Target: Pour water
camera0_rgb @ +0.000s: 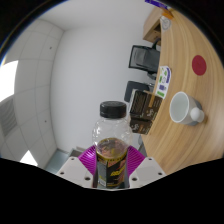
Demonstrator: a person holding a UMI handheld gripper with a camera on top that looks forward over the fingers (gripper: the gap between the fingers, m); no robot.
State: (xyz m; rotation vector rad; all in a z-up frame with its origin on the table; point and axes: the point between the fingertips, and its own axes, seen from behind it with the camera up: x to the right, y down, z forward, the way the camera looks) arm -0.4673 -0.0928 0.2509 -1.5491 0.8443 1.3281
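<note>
Here is the bottle (111,140), right in close, standing upright between the two fingers of the gripper (110,172). It is clear plastic with a rounded shoulder and a black screw cap on top, lid on. Through the wall a dark yellowish label or liquid shows low down; how full it is I cannot tell. The magenta pads (92,157) sit tight against both flanks of the bottle, so the gripper is clamped on it, and the bottle's base is hidden down among the fingers.

Beyond the bottle, off to one side, runs a curved wooden table (180,70) with a smooth, pale brown top. On it stands a white mug (183,108), rounded, glossy, handle turned away from the bottle; what is inside it cannot be seen. Farther along the wood lies a flat dark red disc (198,64). Near the table's edge sits a dark boxy object (143,108), too unclear to name. Behind all this, pale walls (40,70).
</note>
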